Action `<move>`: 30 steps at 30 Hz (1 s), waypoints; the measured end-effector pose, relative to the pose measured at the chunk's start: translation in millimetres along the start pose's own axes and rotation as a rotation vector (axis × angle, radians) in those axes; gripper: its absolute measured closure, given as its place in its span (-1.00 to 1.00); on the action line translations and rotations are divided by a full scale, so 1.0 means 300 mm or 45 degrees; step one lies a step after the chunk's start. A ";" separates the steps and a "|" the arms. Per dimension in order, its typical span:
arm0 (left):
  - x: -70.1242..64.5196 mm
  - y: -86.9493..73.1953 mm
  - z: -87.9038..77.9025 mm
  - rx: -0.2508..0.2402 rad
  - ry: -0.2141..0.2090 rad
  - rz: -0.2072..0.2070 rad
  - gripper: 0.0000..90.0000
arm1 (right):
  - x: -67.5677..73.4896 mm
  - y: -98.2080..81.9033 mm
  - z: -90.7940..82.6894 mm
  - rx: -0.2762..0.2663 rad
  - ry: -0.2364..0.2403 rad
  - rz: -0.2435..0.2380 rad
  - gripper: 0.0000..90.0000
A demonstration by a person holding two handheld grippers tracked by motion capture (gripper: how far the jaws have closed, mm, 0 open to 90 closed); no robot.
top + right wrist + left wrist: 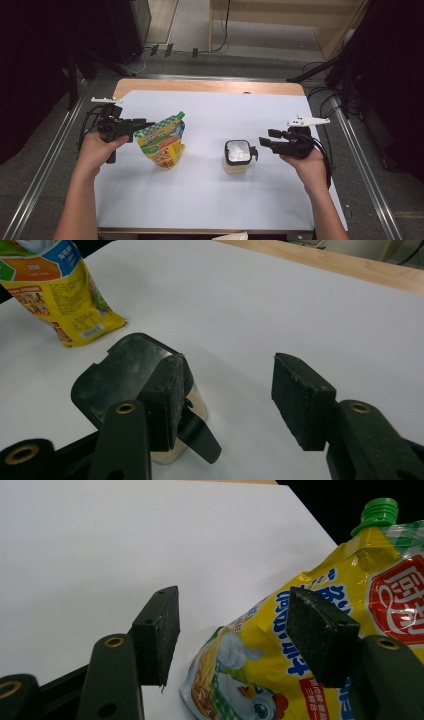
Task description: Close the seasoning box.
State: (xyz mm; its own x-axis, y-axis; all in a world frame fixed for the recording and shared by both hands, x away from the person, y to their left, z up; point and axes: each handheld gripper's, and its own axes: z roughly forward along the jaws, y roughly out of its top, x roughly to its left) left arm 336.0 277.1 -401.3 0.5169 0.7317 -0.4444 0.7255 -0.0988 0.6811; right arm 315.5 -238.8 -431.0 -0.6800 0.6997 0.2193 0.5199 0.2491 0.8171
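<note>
Here, at a table (210,86) covered by a white sheet (210,200), a person works two hand-held grippers over a yellow pouch (162,142) and a small jar (237,156). The left gripper (136,125), held in the left hand (97,147), points level toward the pouch, which stands upright left of the sheet's centre with its green cap (179,115) at the top. In the left gripper view (232,630) the pouch (320,645) lies partly between the parted jaws: the right pad sits in front of its printed face, the left pad stands clear over bare sheet, so the pouch is not pinched. Whether the right pad touches the foil cannot be told.

Right of centre, the jar stands upright with its black-rimmed lid (237,151) on. The right gripper (261,143), in the right hand (309,162), sits just beside the jar on its right. In the right gripper view (227,400) the jaws stand released; the left one overlaps the jar (150,405) and its tab, the right one is over bare sheet. The pouch (60,295) shows farther off.
</note>
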 end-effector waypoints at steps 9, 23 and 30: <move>0.006 0.001 0.005 -0.003 0.005 -0.005 -0.13 | -0.040 -0.027 -0.003 -0.008 -0.026 0.030 0.00; 0.013 -0.005 0.025 0.017 0.005 -0.010 -0.12 | -0.102 -0.086 0.043 0.033 -0.110 0.083 0.00; 0.030 -0.012 0.037 0.027 0.015 -0.014 -0.12 | -0.108 -0.093 0.068 0.055 -0.123 0.067 0.00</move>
State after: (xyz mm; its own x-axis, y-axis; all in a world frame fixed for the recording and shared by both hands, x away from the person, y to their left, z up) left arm 343.2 276.6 -414.2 0.5037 0.7404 -0.4451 0.7406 -0.1048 0.6637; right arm 333.6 -254.8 -471.8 -0.5995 0.7731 0.2072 0.5768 0.2378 0.7815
